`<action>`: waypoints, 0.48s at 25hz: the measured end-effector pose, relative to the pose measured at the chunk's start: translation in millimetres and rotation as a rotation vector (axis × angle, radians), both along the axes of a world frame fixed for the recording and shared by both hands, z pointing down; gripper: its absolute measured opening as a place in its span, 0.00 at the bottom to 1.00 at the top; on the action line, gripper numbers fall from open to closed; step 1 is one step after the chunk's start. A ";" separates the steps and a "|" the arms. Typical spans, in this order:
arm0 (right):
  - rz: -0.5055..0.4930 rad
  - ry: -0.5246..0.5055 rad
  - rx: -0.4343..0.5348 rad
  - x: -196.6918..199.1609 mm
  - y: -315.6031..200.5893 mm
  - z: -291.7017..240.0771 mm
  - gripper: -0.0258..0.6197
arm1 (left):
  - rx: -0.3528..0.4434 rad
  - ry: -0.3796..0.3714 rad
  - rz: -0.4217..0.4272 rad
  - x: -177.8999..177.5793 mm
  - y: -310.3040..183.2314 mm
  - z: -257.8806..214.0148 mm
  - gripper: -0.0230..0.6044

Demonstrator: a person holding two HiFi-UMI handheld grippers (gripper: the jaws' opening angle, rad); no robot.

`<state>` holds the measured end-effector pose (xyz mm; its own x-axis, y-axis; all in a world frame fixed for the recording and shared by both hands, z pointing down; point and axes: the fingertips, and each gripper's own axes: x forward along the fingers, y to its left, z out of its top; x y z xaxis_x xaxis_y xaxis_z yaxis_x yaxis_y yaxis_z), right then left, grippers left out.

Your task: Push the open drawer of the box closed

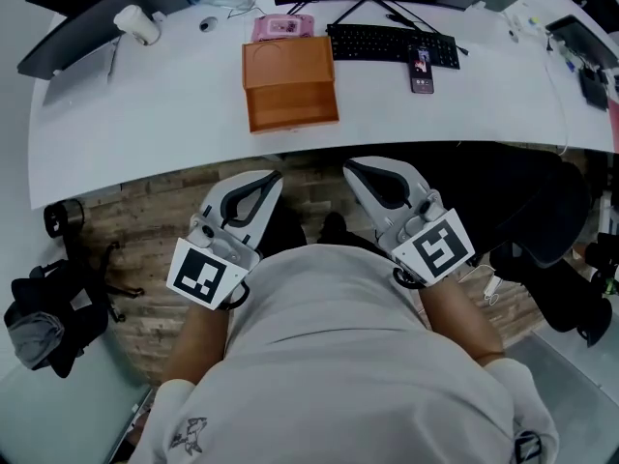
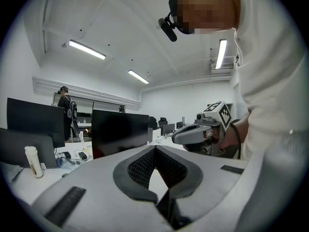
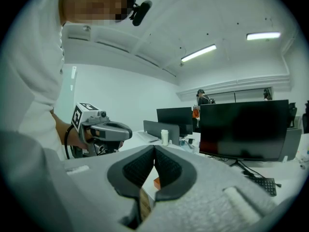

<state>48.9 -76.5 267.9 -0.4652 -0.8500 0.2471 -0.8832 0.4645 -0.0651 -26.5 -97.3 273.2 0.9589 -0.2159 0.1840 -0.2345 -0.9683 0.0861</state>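
A: Well, how do the tools stand?

B: The left gripper (image 2: pixel 154 149) has its jaws tip to tip with nothing in them. The right gripper (image 3: pixel 154 148) is the same, closed on nothing. Both are held low against the person's body, short of the edge of the white table (image 1: pixel 145 133), and point toward it.

A: And the box?

B: The orange box (image 1: pixel 287 63) sits on the table ahead of the grippers, well apart from both. Its drawer (image 1: pixel 294 107) is pulled out toward the person. In the head view the inside of the drawer shows plain orange board, though it is small in that view.

A: What is hard to make out?

B: In the right gripper view only a sliver of orange shows through the gap under the jaw tips, and the gripper's own body hides the rest. In the left gripper view that gripper's body covers the near part of the table.

A: Anything around the box?

B: A pink packet (image 1: pixel 282 27) lies just behind it. To the right is a black keyboard (image 1: pixel 392 44), with a phone (image 1: pixel 422 70) at its near edge, screen lit.

A: Any writing?

B: The print on the packet and the phone's screen are too small to read. Each gripper's cube bears black-and-white square markers.
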 end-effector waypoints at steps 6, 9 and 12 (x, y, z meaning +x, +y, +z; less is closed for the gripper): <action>0.036 -0.004 -0.015 -13.4 -42.6 5.5 0.04 | -0.005 -0.018 0.020 -13.6 -50.4 5.9 0.03; 0.055 0.010 -0.023 -16.0 -59.8 12.9 0.04 | -0.014 -0.027 0.038 -18.6 -71.4 11.2 0.03; 0.085 0.020 -0.033 -13.8 -74.2 23.7 0.06 | -0.014 -0.034 0.077 -19.6 -86.0 19.9 0.03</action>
